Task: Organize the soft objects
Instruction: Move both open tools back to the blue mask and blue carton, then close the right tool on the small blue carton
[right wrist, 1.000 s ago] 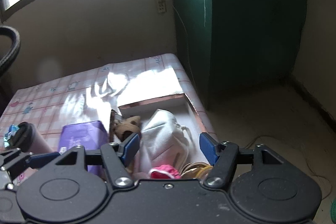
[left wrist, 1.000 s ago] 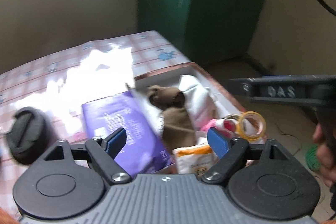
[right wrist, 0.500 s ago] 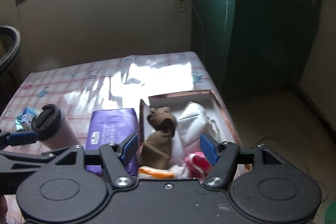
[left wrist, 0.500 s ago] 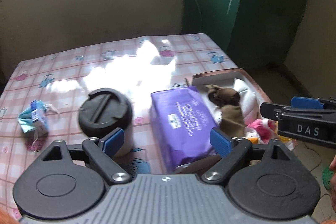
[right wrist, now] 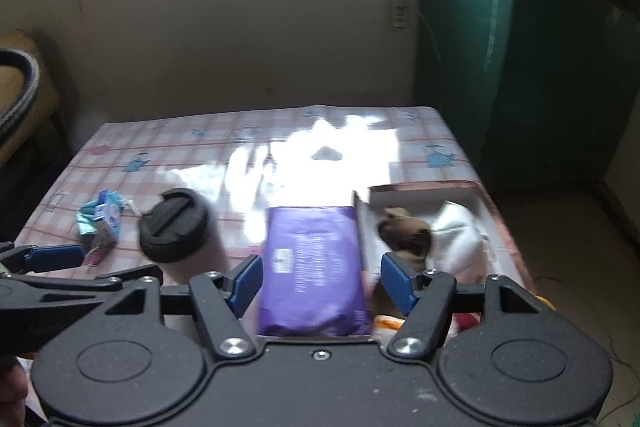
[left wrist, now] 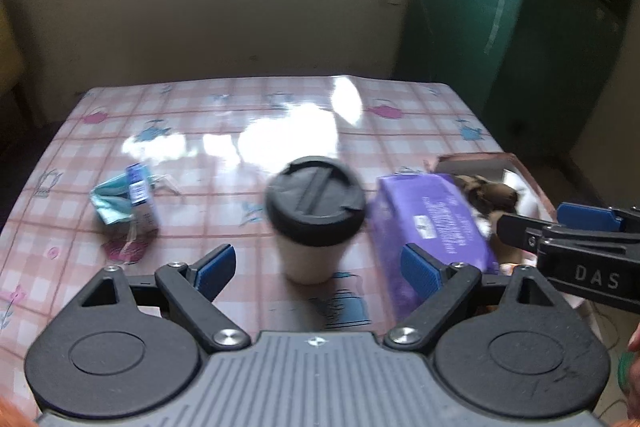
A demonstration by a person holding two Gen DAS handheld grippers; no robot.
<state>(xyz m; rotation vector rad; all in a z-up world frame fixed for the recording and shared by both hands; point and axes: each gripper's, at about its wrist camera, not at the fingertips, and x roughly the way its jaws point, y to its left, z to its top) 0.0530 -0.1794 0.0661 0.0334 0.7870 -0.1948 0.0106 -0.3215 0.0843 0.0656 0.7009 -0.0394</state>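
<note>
A purple soft pack (right wrist: 312, 259) lies on the table against the left wall of an open cardboard box (right wrist: 424, 188). Inside the box sit a brown soft toy (right wrist: 404, 235) and a white cloth mask (right wrist: 456, 231). A crumpled teal face mask (left wrist: 110, 203) lies at the table's left with a small carton on it. My left gripper (left wrist: 318, 267) hovers open in front of a lidded cup (left wrist: 316, 211), nothing between its fingers. My right gripper (right wrist: 320, 279) is open above the purple pack's near end, its pads apart from the pack.
The table wears a pink plaid cloth (left wrist: 224, 115) with bright glare in the middle. A white cup with a black lid (right wrist: 176, 231) stands left of the pack. A green cabinet (right wrist: 520, 27) stands behind the table's right edge. More items lie at the box's near end, mostly hidden.
Both views have swung left across the table. The cup and the teal mask came into sight, and the box slid to the right. Both grippers stay open and empty.
</note>
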